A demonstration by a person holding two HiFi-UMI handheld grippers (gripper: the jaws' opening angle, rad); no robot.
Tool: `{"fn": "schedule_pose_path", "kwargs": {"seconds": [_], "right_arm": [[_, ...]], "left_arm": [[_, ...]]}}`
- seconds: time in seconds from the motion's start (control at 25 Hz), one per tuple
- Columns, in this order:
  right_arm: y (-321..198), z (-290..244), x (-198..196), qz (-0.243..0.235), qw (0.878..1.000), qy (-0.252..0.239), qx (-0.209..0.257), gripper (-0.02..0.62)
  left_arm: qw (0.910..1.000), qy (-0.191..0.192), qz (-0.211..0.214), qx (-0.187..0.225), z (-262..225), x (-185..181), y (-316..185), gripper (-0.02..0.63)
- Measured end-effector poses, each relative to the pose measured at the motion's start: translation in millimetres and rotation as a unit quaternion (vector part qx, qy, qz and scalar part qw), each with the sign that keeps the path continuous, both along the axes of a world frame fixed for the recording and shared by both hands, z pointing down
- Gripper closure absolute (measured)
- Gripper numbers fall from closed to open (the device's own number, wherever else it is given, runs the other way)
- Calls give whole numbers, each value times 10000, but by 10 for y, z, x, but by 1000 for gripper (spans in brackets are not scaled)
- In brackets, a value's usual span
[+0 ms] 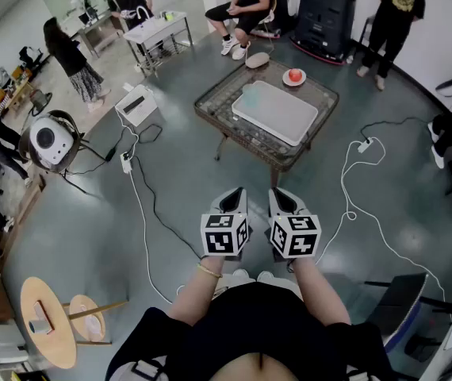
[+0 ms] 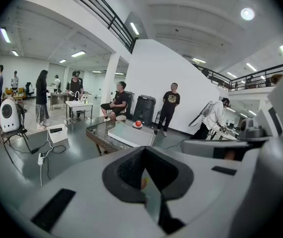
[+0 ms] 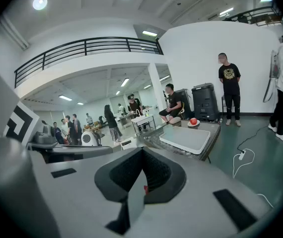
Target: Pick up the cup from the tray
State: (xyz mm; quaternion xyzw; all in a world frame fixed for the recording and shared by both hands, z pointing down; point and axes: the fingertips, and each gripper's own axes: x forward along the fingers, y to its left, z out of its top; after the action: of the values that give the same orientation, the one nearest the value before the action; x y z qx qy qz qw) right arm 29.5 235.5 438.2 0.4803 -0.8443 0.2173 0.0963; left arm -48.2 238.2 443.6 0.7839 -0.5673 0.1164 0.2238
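A red cup [image 1: 294, 76] stands on a small white dish at the far right corner of a low glass-topped table [image 1: 218, 101]. Beside it, a large white tray [image 1: 276, 111] lies bare on the same table. The cup [image 2: 138, 124] and tray [image 2: 130, 134] show small and far off in the left gripper view, as do the cup [image 3: 193, 121] and tray [image 3: 186, 138] in the right gripper view. My left gripper [image 1: 230, 201] and right gripper [image 1: 284, 201] are side by side close to my body, well short of the table, both shut and empty.
White cables run over the grey floor: one [image 1: 143, 213] to my left, one [image 1: 353, 205] to my right. A round wooden stool [image 1: 47, 320] is at the lower left and a white box [image 1: 136, 104] left of the table. Several people stand or sit beyond the table.
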Motion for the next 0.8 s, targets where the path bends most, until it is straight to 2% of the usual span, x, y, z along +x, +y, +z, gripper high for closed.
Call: {"fn": "schedule_pose_path", "kwargs": {"seconds": [0.8], "right_arm": [[105, -32, -274, 102, 9999, -59, 38, 586]], "left_arm": [[9999, 74, 144, 0, -9, -255, 93, 598]]}}
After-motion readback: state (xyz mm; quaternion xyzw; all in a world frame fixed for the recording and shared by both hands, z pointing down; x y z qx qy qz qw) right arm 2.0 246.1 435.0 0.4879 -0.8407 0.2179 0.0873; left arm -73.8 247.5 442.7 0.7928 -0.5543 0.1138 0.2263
